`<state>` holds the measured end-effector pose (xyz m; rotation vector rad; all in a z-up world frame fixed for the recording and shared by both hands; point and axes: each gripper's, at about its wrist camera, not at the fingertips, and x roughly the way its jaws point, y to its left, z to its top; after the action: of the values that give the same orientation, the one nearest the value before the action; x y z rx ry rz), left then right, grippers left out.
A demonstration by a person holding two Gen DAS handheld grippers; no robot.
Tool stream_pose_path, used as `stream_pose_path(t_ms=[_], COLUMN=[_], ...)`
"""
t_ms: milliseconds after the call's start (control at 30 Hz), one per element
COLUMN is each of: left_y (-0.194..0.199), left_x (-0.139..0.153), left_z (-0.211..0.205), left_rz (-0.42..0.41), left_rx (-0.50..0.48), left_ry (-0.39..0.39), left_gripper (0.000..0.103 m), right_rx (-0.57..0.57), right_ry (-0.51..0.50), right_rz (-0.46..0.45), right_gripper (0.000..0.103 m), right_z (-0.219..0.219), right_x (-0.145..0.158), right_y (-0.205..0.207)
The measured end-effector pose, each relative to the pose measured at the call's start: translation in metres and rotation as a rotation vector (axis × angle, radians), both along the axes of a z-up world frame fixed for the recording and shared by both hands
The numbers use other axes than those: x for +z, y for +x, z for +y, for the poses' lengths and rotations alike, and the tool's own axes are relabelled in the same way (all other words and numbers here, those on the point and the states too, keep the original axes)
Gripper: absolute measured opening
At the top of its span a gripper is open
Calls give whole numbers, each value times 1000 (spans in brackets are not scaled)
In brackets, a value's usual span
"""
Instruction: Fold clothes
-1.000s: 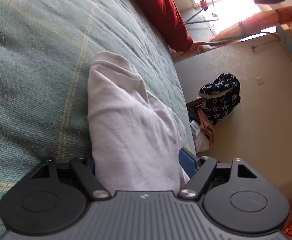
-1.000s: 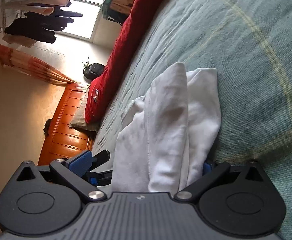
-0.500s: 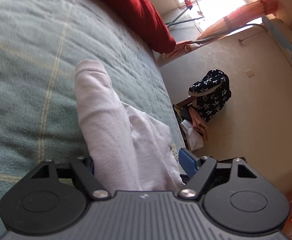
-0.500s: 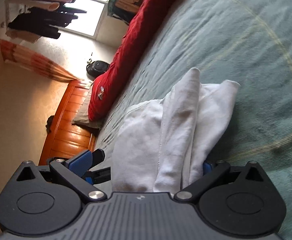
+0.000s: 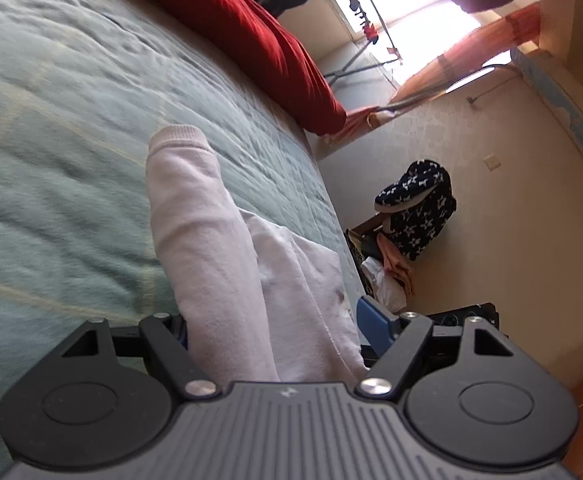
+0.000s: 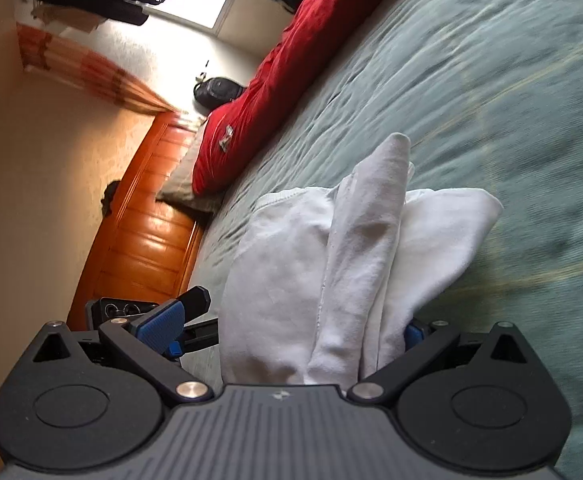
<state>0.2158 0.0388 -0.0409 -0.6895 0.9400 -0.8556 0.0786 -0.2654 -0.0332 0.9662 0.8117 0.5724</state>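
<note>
Green bedspread [image 5: 71,128], red quilt [image 5: 259,28] beyond

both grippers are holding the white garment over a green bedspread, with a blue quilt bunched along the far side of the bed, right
Not quite: the quilt along the far side is red, not blue, as the right wrist view shows. Both the left gripper and right gripper do hold the white garment over the green bedspread.

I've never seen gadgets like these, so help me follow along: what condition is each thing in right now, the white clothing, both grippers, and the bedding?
White garment: bunched lengthwise, hanging from both grippers above the bed.
Left gripper: shut on the garment.
Right gripper: shut on the garment.
Green bedspread: spread over the bed, slightly rumpled.
Red quilt: heaped along the bed's far edge.
Patterned bag: sitting open on the floor.
</note>
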Motion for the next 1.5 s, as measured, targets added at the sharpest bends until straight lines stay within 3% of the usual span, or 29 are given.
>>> stream_pose_path(t_ms=[300, 700, 1233, 1500], left_y=[1, 24, 65, 82], left_x=[7, 10, 10, -3], left_z=[77, 197, 363, 406], left_rz=[-7, -4, 5, 28], left_rx=[70, 229, 520, 594], left_ry=[-3, 39, 138, 227], left_gripper=[76, 76, 76, 76], right_rx=[64, 213, 420, 461], right_ry=[-26, -41, -22, -10], right_rz=[16, 41, 36, 37], right_gripper=[103, 103, 103, 103], right_z=[79, 212, 418, 483], right_x=[19, 28, 0, -14], right_y=[28, 106, 227, 254])
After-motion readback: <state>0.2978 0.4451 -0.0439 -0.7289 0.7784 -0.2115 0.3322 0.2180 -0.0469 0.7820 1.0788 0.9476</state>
